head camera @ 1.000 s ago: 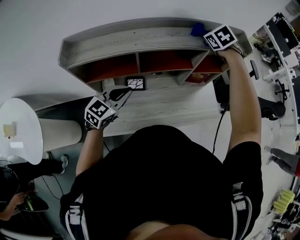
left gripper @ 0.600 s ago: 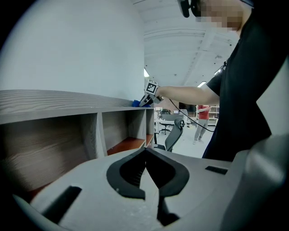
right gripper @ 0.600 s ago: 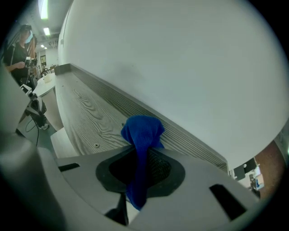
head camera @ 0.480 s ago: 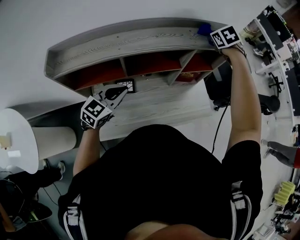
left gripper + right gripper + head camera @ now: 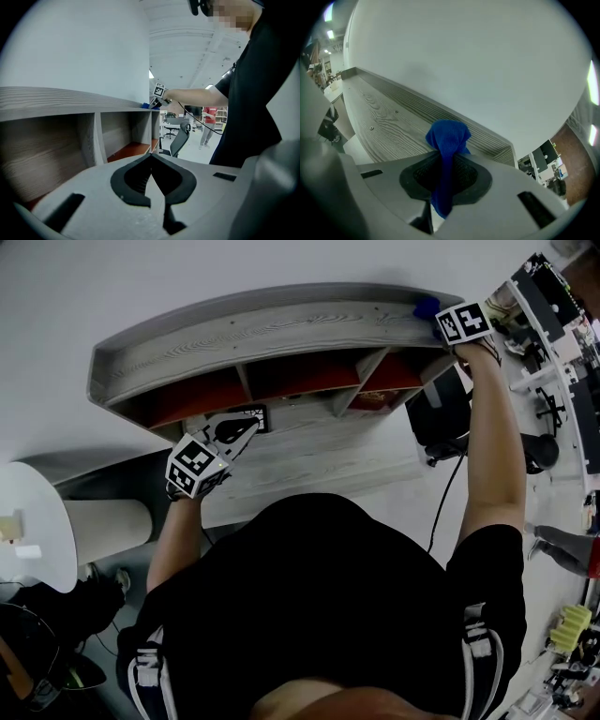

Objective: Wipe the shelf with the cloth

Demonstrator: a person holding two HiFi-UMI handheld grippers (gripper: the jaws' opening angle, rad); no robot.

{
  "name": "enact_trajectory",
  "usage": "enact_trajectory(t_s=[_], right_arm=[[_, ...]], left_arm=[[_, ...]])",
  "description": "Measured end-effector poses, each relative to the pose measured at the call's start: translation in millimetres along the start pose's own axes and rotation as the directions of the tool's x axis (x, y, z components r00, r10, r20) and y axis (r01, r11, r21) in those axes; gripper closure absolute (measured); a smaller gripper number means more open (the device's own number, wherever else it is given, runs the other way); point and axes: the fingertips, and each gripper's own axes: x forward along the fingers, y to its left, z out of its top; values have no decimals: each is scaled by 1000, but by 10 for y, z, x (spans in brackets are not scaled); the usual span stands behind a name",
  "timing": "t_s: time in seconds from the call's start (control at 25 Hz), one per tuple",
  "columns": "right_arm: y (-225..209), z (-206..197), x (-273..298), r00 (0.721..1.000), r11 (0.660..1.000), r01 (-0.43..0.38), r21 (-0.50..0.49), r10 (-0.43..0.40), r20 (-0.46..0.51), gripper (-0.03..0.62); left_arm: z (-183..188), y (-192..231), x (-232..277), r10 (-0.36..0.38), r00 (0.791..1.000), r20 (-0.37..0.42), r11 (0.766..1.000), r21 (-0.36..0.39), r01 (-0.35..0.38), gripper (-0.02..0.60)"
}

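Right gripper [image 5: 443,165] clamps the blue cloth [image 5: 448,135] on the shelf [image 5: 281,329] top near its right end; only the right gripper view shows the pinch. Left gripper [image 5: 151,162] is closed and empty, in front of the shelf's cubbies. The cloth is nearer the shelf's right end than a second ago.

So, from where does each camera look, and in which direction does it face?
Head view: on the person's head, looking steeply down at the shelf; shows the torso, left tongs and right tongs.
Left gripper view: rides the left tongs, shut and empty, facing along the shelf's compartments toward the right arm.
Right gripper view: rides the right tongs, facing along the shelf top; they pinch the blue cloth.
Shared: all three show shelf and cloth.
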Motion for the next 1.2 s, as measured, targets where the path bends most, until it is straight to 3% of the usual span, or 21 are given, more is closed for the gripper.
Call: enact_trajectory(t_s=[0.24,1.2], right_arm=[[-115,-65,18,1000,999,14,42,-13,-18,545],[-80,-17,24,998,1000,16,13,-15,-57,545]], left_arm=[[23,36,14,5,1000,5,1000,-5,-5,565],[55,-24,-4,14,1000,13,1000,-2,-14,565]])
